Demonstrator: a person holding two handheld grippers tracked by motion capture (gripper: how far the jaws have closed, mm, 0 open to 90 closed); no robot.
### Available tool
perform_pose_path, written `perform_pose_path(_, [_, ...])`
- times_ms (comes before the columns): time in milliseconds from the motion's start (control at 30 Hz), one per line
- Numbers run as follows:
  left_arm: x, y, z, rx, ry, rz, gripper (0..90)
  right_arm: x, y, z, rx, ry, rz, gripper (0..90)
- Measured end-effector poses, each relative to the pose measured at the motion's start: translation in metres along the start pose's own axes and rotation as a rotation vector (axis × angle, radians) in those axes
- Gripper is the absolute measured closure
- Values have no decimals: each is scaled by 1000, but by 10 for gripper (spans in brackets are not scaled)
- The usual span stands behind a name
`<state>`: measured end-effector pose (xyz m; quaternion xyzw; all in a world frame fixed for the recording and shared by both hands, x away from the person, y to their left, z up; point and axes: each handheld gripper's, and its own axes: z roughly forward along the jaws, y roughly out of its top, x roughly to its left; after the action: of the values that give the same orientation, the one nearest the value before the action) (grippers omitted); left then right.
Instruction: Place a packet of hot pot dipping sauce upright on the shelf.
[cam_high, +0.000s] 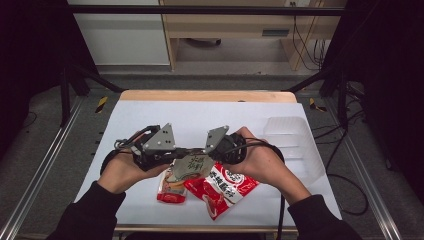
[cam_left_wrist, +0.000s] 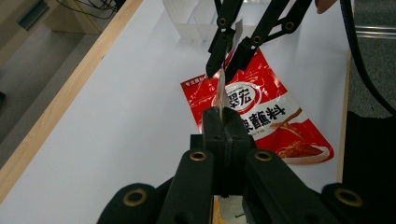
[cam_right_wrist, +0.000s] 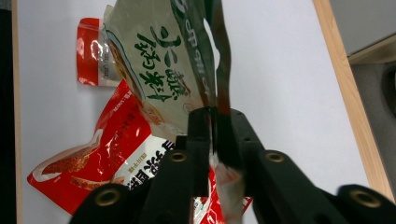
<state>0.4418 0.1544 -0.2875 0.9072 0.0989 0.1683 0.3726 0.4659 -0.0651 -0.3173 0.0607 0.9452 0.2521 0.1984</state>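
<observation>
Dark sleeves and two hands are seen at the near edge of the white surface (cam_high: 150, 115) in the high view, each hand wrapped around a gripper. A pale packet (cam_high: 192, 165) with green lettering is held up between the two grippers, clear of the surface, roughly over the middle of its near half. The left gripper (cam_high: 176, 150) is closed on one edge of that packet; in the left gripper view its fingers (cam_left_wrist: 212, 123) are seen pressed together with the thin edge of the pale packet (cam_left_wrist: 220, 91) rising out from between them. The right gripper (cam_high: 204, 149) is clamped on the opposite edge; in the right gripper view its fingers (cam_right_wrist: 201, 126) are seen pinched on the crumpled side of the pale packet (cam_right_wrist: 159, 70), whose printed face is turned toward the camera. In the left gripper view the right gripper (cam_left_wrist: 227, 58) is also seen farther off, gripping the far end of the same edge.

A red packet (cam_high: 225, 187) with white lettering is laid flat on the surface just beneath the held one, near the near edge. A smaller red-and-white packet (cam_high: 170, 190) is laid beside it, touching or slightly overlapped; which cannot be told. A clear plastic tray (cam_high: 295, 142) is placed near the right edge of the surface, well apart from the packets.
</observation>
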Motion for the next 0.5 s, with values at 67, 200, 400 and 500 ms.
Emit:
perform_pose_path(67, [1, -1, 0, -5, 1, -9, 900, -1, 1, 0, 3, 11, 2, 895])
perform_pose_path(200, [3, -6, 1, -22, 10, -38, 900, -2, 4, -2, 19, 12, -3, 900])
perform_pose_path(400, [2, -14, 2, -66, 34, -75, 674, -9, 6, -6, 53, -15, -4, 900])
perform_pose_path(500, [-1, -20, 2, -86, 62, -96, 486, -14, 6, -9, 72, -28, -6, 900])
